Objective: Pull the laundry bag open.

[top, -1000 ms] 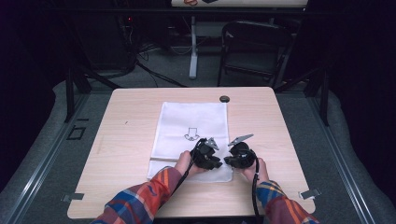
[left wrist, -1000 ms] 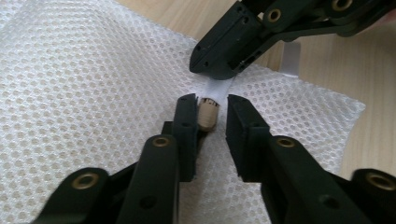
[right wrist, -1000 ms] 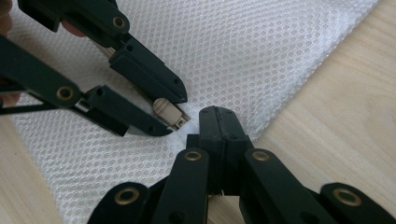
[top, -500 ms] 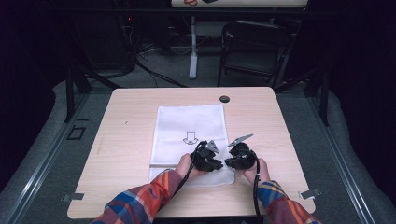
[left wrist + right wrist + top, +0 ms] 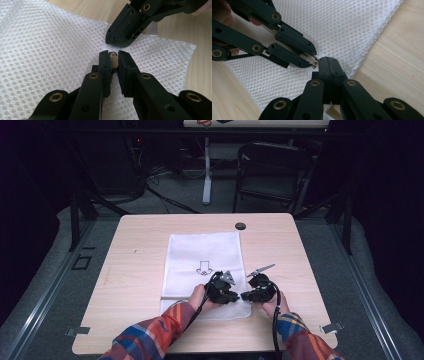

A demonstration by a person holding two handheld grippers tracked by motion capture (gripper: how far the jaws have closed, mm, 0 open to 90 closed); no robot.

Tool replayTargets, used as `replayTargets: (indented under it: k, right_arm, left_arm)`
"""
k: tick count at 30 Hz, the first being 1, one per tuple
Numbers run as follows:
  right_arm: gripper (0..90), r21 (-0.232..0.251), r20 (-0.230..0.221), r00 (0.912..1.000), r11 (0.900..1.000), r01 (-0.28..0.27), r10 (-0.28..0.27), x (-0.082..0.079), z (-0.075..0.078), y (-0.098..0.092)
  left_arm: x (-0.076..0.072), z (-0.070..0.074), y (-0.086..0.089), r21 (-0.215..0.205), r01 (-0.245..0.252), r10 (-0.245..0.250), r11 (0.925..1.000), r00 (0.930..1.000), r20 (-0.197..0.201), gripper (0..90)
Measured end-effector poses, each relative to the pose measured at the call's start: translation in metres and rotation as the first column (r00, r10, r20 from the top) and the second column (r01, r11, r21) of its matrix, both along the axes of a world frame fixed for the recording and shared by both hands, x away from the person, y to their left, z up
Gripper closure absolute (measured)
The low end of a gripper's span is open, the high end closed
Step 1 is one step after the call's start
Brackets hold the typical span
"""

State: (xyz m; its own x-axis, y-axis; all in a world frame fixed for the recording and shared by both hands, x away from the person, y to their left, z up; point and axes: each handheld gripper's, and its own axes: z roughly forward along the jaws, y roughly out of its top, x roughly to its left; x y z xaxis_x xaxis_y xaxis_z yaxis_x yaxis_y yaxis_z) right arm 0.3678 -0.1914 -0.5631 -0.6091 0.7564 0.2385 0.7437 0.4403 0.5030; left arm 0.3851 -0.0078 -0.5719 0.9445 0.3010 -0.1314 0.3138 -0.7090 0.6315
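A white mesh bag (image 5: pixel 202 252) lies flat on the wooden table (image 5: pixel 135 285), with a black arrow mark (image 5: pixel 204 268) printed on it. Both grippers meet tip to tip at its near right part. My left gripper (image 5: pixel 234 296) (image 5: pixel 113 56) is shut on a small pale zipper pull (image 5: pixel 114 60), which sits on the mesh (image 5: pixel 50 50). My right gripper (image 5: pixel 247 296) (image 5: pixel 327 61) is shut, pinching the mesh fabric (image 5: pixel 342 25) just beyond the pull (image 5: pixel 311 60). Each gripper view also shows the other gripper close by: the right gripper (image 5: pixel 112 41), and the left gripper (image 5: pixel 313 58).
A small black round disc (image 5: pixel 240 226) rests near the table's far edge. Beyond the table stand a dark folding chair (image 5: pixel 270 165) and a white post (image 5: pixel 206 175). Bare wood lies to the left and right of the bag.
Both grippers have shifted slightly toward the near edge of the table, staying tip to tip on the bag. The bag has hardly moved.
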Motion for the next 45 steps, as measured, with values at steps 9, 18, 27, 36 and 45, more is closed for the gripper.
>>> replayTargets:
  k: [9, 18, 27, 36, 45]
  right_arm:
    - [90.0, -0.021, 0.033, 0.9994, 1.0, 0.007, -0.006, -0.004, 0.0, 0.002]
    - [90.0, -0.008, 0.03, 0.9993, 1.0, 0.021, -0.02, -0.004, -0.001, 0.0]
    - [90.0, -0.004, 0.03, 0.9992, 1.0, 0.028, -0.028, -0.005, -0.001, -0.001]
    - [90.0, -0.015, 0.033, 0.9985, 0.999, 0.044, -0.043, -0.006, -0.001, 0.0]
    - [90.0, -0.084, 0.028, 0.9973, 0.994, 0.07, -0.068, -0.011, 0.004, 0.003]
  left_arm:
    - [0.003, 0.0, 0.001, -0.008, 0.022, -0.022, 0.9997, 0.9996, -0.018, 81.5]
    - [0.004, 0.001, 0.005, 0.002, 0.027, -0.027, 0.9996, 0.9994, -0.022, 81.4]
    - [0.006, 0.001, 0.014, -0.008, 0.034, -0.034, 0.9994, 0.9992, -0.019, 81.4]
    - [0.01, 0.004, 0.024, 0.002, 0.02, -0.02, 0.9998, 0.9993, -0.031, 81.4]
    - [0.009, 0.005, 0.022, 0.019, 0.029, -0.028, 0.9994, 0.9992, -0.03, 81.1]
